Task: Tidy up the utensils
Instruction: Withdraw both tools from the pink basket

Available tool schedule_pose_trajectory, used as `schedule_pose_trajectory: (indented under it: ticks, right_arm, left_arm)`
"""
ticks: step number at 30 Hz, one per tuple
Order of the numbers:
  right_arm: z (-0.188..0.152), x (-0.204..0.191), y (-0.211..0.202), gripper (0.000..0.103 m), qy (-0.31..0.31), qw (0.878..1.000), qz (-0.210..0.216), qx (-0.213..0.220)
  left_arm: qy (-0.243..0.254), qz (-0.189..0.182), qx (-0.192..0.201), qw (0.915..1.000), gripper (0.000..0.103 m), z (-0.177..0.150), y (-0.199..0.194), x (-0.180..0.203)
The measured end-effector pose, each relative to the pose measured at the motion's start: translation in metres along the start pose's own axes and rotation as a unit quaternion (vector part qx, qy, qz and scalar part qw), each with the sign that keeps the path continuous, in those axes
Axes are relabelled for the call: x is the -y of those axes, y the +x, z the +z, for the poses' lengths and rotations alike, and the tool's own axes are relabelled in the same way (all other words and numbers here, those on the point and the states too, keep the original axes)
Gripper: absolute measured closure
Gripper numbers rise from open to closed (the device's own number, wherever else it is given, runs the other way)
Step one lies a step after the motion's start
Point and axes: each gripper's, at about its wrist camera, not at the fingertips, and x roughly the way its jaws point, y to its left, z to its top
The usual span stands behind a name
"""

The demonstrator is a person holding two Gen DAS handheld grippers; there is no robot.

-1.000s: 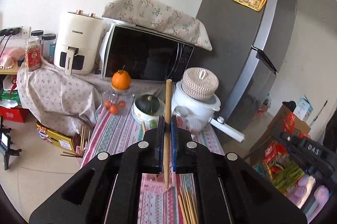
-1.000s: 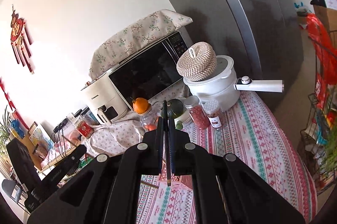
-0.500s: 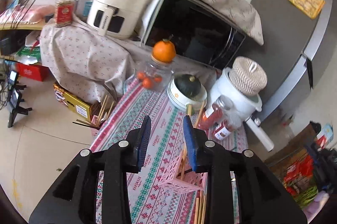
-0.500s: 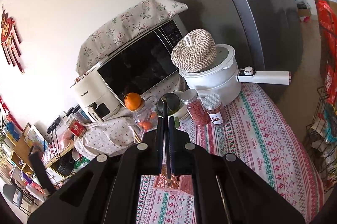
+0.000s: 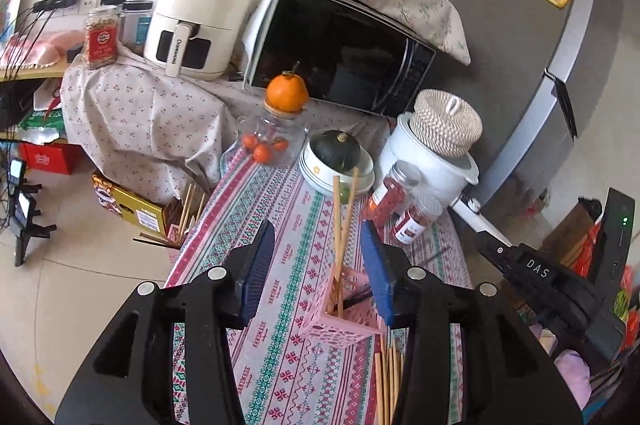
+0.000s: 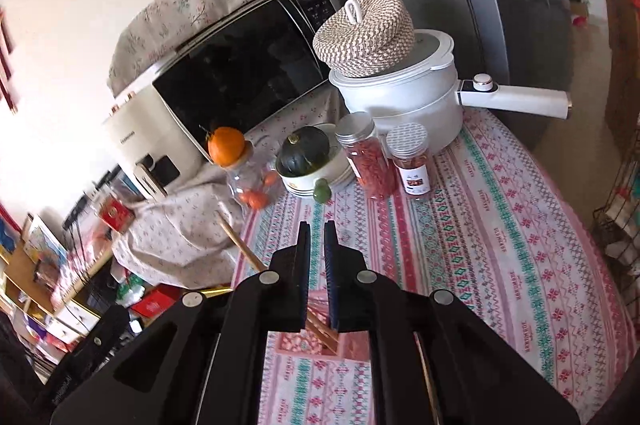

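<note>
A pink slotted basket [image 5: 340,321] stands on the patterned tablecloth and holds two upright wooden chopsticks [image 5: 340,225] and a dark chopstick. My left gripper [image 5: 318,265] is open and empty, its jaws on either side of the basket above it. Several loose wooden chopsticks [image 5: 386,381] lie on the cloth below the basket. In the right wrist view my right gripper [image 6: 316,239] has its jaws slightly apart with nothing between them. The pink basket [image 6: 304,343] sits below it, and a wooden chopstick [image 6: 240,245] leans out to the left.
Behind stand a glass jar with an orange on top [image 5: 276,129], a bowl with a dark squash [image 5: 338,161], two spice jars [image 5: 400,201], a white pot with a woven lid [image 5: 432,145], a microwave [image 5: 336,53] and an air fryer [image 5: 196,21]. A fridge is at right.
My left gripper opened and let go of the wooden chopstick, which now stands in the basket. My right gripper's jaws parted and the dark chopstick is no longer between them.
</note>
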Motion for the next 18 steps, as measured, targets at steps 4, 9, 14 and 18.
schedule_pose_trajectory:
  ticks: [4,9,14,18]
  right_arm:
    - [-0.013,-0.003,-0.019,0.09,-0.043,0.998,-0.031,0.016]
    - [-0.028,0.001,-0.045,0.069,-0.074,0.995,-0.058,0.034]
    - [-0.05,0.008,-0.064,0.057,-0.1,0.99,-0.083,0.047]
    - [-0.073,0.021,-0.074,0.048,-0.109,0.988,-0.1,0.046]
  left_arm:
    - [0.035,0.005,-0.001,0.9994,0.054,-0.011,-0.004,0.015]
    - [0.07,0.016,0.007,0.9974,0.039,-0.029,-0.012,0.032]
    - [0.096,0.027,0.006,0.995,0.027,-0.052,-0.015,0.043]
    - [0.106,0.039,-0.002,0.9936,0.022,-0.069,-0.013,0.045]
